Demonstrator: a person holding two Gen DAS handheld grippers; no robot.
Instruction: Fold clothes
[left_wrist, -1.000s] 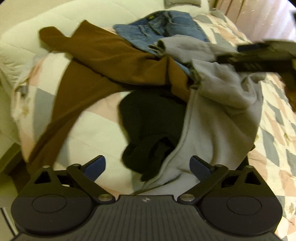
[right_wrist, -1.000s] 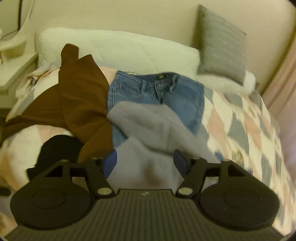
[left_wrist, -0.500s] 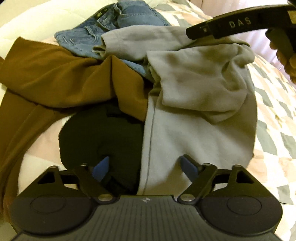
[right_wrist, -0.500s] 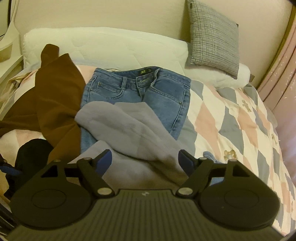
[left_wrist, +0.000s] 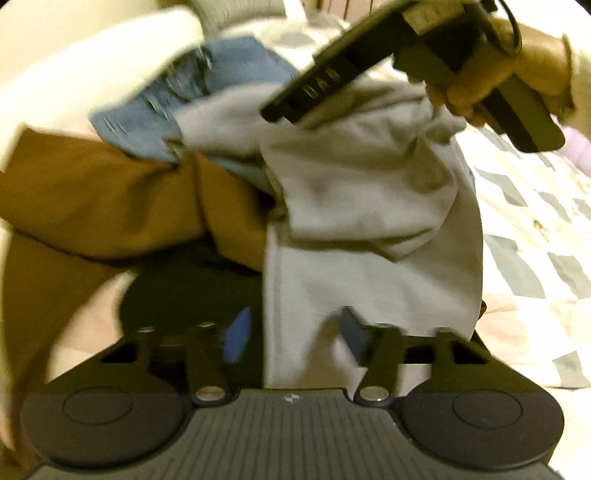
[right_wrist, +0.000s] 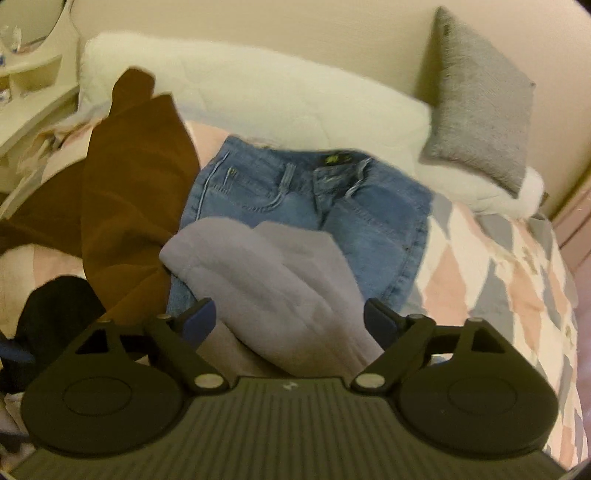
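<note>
the grey sweatshirt (left_wrist: 369, 229) lies crumpled near the front of the bed (right_wrist: 491, 280), overlapping the blue jeans (right_wrist: 332, 206) and touching the brown garment (left_wrist: 110, 199), with a black garment (left_wrist: 192, 291) tucked against its left edge. that tangle is the main risk: if either gripper closes on the grey fabric where it overlaps a neighbour, it will likely drag the jeans or the brown piece along and spoil the lift. a pinch that takes only one layer of the bunched sweatshirt would likely let the rest slump and twist, so no clean fold line forms. the left view is blurred, so the exact edge under the fingers is hard to judge

the left gripper (left_wrist: 291, 332) has its jaws spread wide, straddling the lower edge of the grey sweatshirt; the cloth sits between the blue pads (left_wrist: 236, 336) but nothing is pinched, and whether a pad touches the fabric i cannot tell. the right gripper (right_wrist: 291, 319) is also wide open, low above the bunched upper part of the same sweatshirt, holding nothing; in the left view its body (left_wrist: 332, 81) hangs over the grey cloth, carried by the person's right hand (left_wrist: 498, 77). folding looks not yet begun
</note>
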